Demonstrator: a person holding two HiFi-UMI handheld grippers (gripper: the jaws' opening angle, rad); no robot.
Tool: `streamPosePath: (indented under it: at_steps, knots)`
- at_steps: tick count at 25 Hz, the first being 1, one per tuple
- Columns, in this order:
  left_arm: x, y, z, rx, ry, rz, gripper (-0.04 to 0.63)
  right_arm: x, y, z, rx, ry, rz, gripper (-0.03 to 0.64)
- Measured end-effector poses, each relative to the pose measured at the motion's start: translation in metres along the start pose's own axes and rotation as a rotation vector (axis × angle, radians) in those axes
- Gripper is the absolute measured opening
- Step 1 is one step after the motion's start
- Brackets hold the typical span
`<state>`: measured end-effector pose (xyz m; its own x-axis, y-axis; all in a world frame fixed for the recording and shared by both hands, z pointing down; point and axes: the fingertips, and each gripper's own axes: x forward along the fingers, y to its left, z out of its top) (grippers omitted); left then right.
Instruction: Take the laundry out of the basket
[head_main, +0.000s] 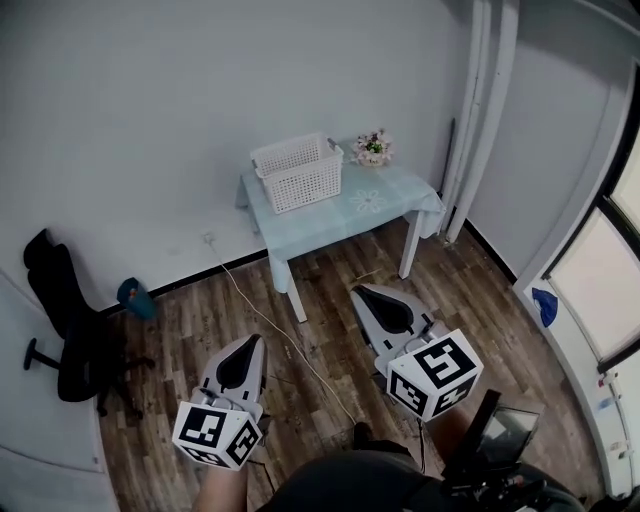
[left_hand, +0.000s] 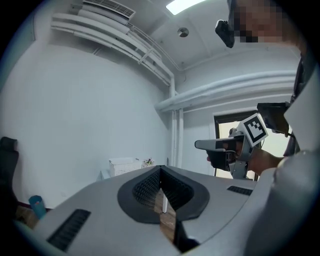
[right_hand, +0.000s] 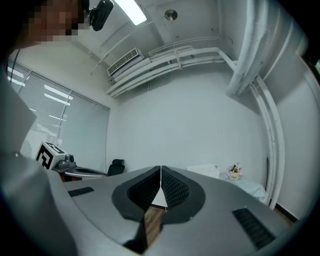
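Here the left tongs (head_main: 250, 345) and the right tongs (head_main: 362, 295) are held side by side over the wooden floor (head_main: 330, 330), both pointing roughly level towards the far wall. Each pair is fully closed: in both gripper views the ribbed pads meet along a thin line, and nothing is caught between them. The right tongs sit a little further forward than the left.

The white basket (head_main: 298, 172) stands well ahead of both tongs, past their tips and slightly nearer the left pair's line. It rests on the left part of a small table (head_main: 380, 205) covered with a pale blue cloth, set against the wall. What lies inside the basket cannot be made out from any view. Just to the right of the basket, near the table's back edge, stands a small pot of flowers (head_main: 372, 148), roughly straight ahead of the right tongs.

Off to the left of the left tongs is a black office chair (head_main: 65, 320), with a blue-green container (head_main: 135, 297) on the floor beside it near the wall. A white cable (head_main: 270, 325) runs across the floor between the two tongs.
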<state>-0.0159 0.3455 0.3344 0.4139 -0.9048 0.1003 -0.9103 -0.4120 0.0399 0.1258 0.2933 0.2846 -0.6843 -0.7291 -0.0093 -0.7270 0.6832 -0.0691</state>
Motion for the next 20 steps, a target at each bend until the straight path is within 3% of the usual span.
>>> streamPosePath:
  at_steps: [8,20]
  knots:
    - [0.078,0.008,0.014,0.053,-0.046,0.083,0.009,0.037,-0.064,-0.012,0.019,0.031,0.06,0.015]
    - [0.155,0.017,0.006,0.044,0.026,0.117,0.009,0.068,-0.139,-0.028,0.075,0.036,0.072,0.015]
